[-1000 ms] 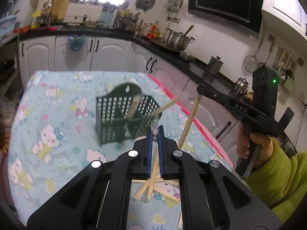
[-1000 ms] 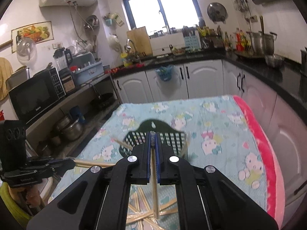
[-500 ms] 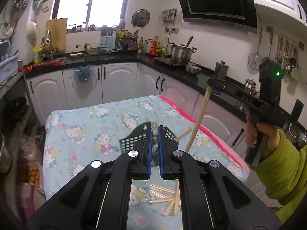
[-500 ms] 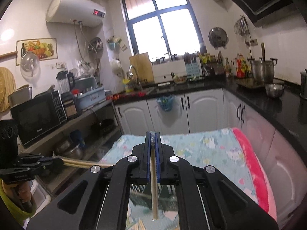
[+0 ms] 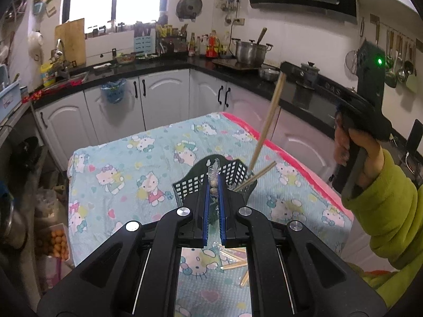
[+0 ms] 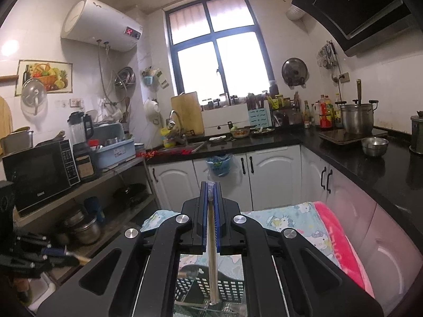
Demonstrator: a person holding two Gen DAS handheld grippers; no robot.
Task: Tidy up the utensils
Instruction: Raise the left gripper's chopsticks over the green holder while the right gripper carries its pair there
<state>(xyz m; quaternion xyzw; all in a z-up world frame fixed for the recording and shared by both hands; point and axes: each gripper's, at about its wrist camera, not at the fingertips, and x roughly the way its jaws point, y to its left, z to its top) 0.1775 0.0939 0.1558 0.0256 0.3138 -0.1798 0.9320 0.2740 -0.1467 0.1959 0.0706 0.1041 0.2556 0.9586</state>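
My right gripper is clamped on a chopstick. The stick runs back from the blue pads and hangs down, its free end over the dark basket that shows below the gripper body. From the left wrist view the same stick slants from the right gripper's tip down toward the basket, its lower end at the basket's right rim; I cannot tell whether it touches. A hand in a green sleeve holds that gripper's handle.

My left gripper is pressed together on something thin. A scrap of clear wrapper and a pale end stick out past the pads; in the right wrist view a pale stick end juts from its tip, so it looks like a chopstick, seen too poorly to be sure.

The basket stands on the cartoon-cat cloth over the table. Two chopsticks lean out of its right side. More chopsticks lie loose on the cloth nearer me, under the left gripper's body.
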